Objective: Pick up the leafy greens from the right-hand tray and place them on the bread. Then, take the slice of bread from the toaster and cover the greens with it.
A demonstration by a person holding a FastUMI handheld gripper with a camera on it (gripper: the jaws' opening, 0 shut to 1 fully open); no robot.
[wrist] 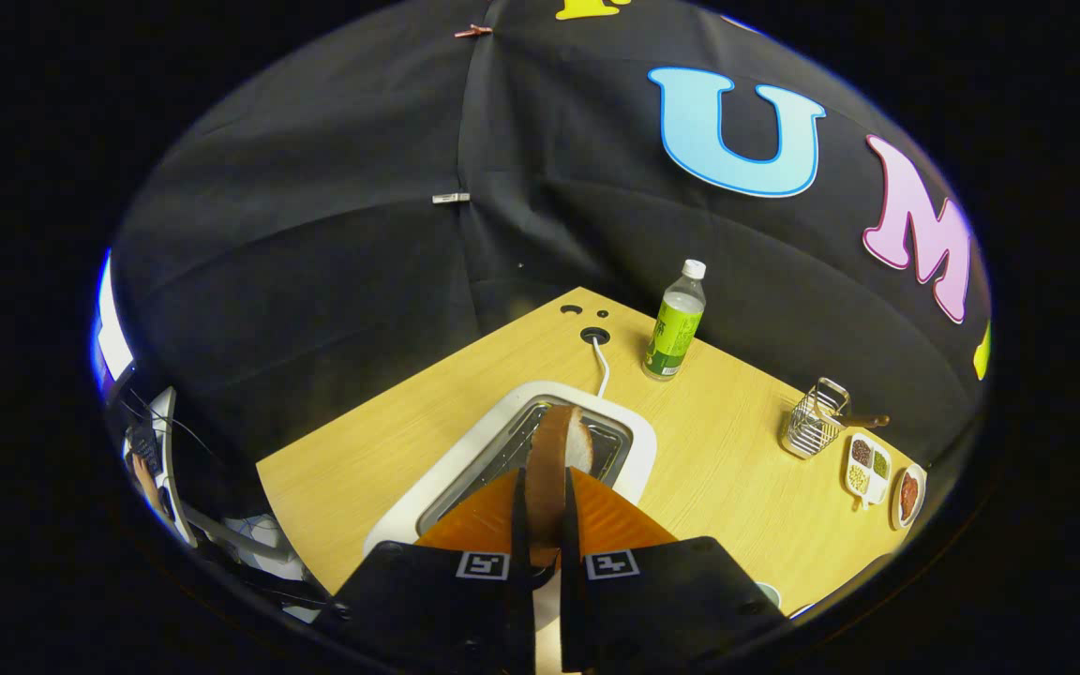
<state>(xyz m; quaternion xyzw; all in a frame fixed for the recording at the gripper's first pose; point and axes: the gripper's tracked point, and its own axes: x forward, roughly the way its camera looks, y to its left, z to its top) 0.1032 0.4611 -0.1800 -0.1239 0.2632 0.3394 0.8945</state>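
Observation:
My gripper (545, 487) points down over the white toaster (638, 448) on the wooden table. A slice of bread (559, 450) with a brown crust stands on edge between my two fingers, its top end reaching over the toaster's slots. Both fingers press on the slice's flat sides, so the gripper is shut on it. The slice seems lifted out of the slot, above the toaster. The lower part of the slice is hidden between the fingers.
A green bottle (675, 324) stands beyond the toaster, by the cable hole (594, 335). Further right sit a wire basket (815, 418), a small divided dish of seeds (867, 466) and a small dish (908, 495). A white cable (602, 367) runs from the toaster to the hole.

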